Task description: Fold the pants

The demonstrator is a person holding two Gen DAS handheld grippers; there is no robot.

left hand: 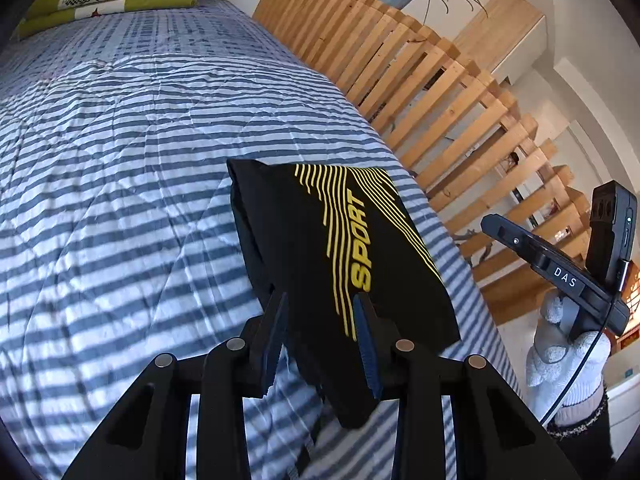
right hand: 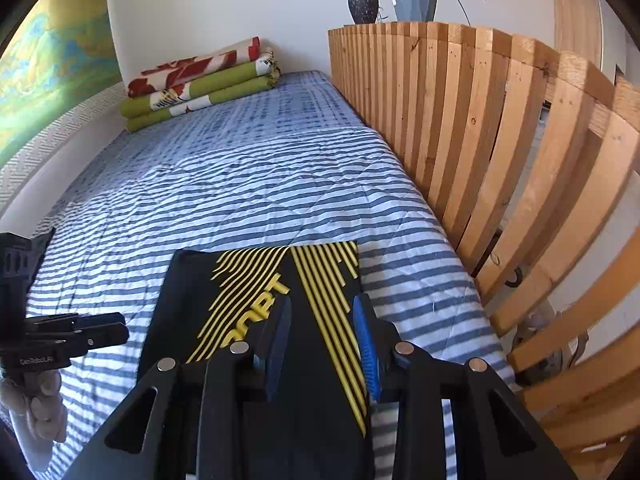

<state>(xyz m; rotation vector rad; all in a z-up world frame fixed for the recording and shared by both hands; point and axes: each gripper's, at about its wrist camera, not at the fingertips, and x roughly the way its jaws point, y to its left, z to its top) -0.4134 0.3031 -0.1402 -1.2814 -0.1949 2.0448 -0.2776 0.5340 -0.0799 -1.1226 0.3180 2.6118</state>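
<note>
Both tongs stand over the folded pants: left gripper point(left hand: 322, 336), jaws parted, blue pads clear of the cloth, nothing gripped; right gripper point(right hand: 322, 344), jaws likewise parted with the cloth lying beneath the gap, nothing gripped. Black sport pants point(left hand: 340, 256), yellow stripes and the word SPORT, folded to a compact rectangle, lying flat near the bed's right edge by the railing. Bed surface: quilted cover point(right hand: 240, 184) in blue-grey and white stripes, lightly creased, banded by slatted sunlight. Folded bedding point(right hand: 200, 84), green and red-and-white layers, stacked at the far end against the wall. Slatted wooden railing point(right hand: 460, 120), pale pine, running along the bed's right side. On its top, a dark speckled vase point(right hand: 363, 5) beside a grey-and-white plant pot point(right hand: 414, 0) holding a thin-leaved plant. White wall behind; green and blue painted panel point(right hand: 52, 60) on the left wall. White knitted gloves on both hands: right hand point(left hand: 568, 360), left hand point(right hand: 36, 404).
</note>
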